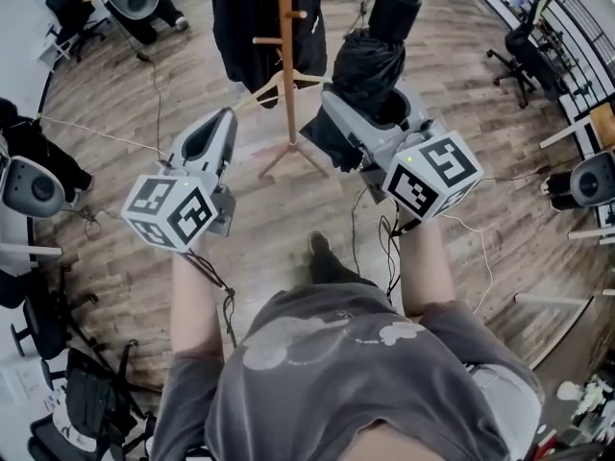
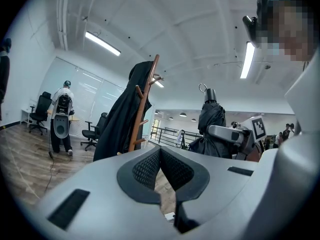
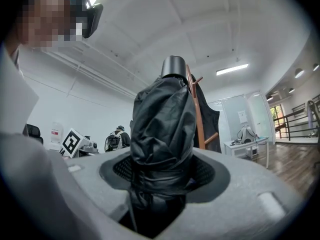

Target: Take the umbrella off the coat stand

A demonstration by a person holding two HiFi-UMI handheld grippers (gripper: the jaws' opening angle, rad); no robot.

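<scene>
The folded black umbrella [image 1: 370,60] is gripped upright between the jaws of the right tool [image 1: 357,113]. It is held at 1 o'clock, just beside the stand [image 1: 287,75] and apart from it. The stand is seen at 12 o'clock, with a dark coat [image 1: 240,17] hung on it. The left tool [image 1: 227,118] is held at 11 o'clock, its jaws closed together on nothing.

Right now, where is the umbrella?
The umbrella is clamped upright in the right gripper, right of centre in the head view, beside the coat stand but apart from it.
</scene>
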